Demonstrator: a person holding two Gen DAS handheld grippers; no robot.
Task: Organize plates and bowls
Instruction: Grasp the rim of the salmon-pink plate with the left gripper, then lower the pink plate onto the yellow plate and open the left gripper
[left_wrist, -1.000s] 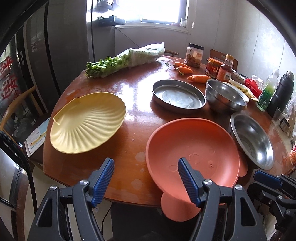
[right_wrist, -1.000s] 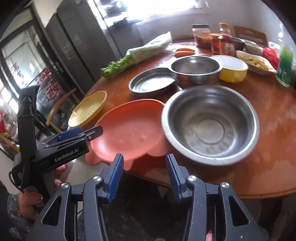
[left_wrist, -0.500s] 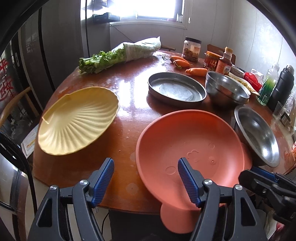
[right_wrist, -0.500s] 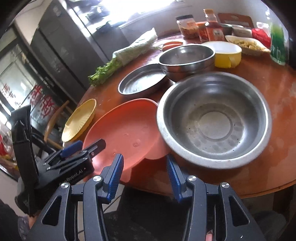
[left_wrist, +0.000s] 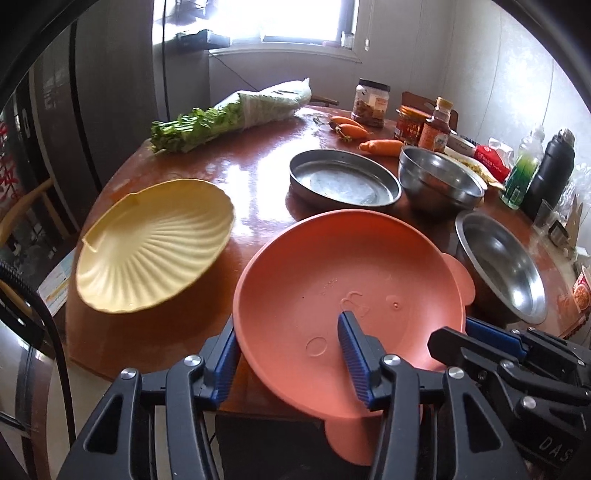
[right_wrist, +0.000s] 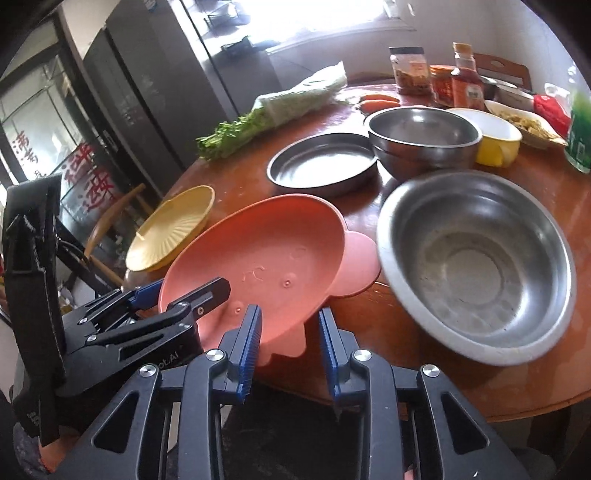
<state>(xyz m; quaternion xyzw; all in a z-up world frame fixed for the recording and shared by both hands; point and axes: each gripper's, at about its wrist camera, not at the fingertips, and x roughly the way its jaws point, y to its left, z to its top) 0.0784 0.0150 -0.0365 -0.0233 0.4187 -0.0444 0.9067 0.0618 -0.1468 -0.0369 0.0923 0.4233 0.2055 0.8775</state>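
Observation:
An orange eared plate (left_wrist: 343, 288) overhangs the table's near edge and is tilted up on its left side; it also shows in the right wrist view (right_wrist: 266, 251). My left gripper (left_wrist: 291, 360) is open, with its jaws either side of the plate's near rim. My right gripper (right_wrist: 290, 345) is open just before the plate's near ear. A yellow shell plate (left_wrist: 155, 243) lies to the left. A steel pan (left_wrist: 343, 182), stacked steel bowls (left_wrist: 439, 182) and a wide steel bowl (right_wrist: 476, 266) sit on the right.
The round brown table (left_wrist: 255, 177) also holds bagged greens (left_wrist: 236, 114), carrots (left_wrist: 380, 146), jars and sauce bottles (left_wrist: 436, 127), a yellow bowl (right_wrist: 495, 138), a green bottle (left_wrist: 521, 177) and a black flask (left_wrist: 550, 177). A wooden chair (left_wrist: 26, 206) stands at the left.
My left gripper moved forward so its jaws now straddle the orange plate's rim, and the plate's left side has lifted. My right gripper moved in closer to the plate's near ear.

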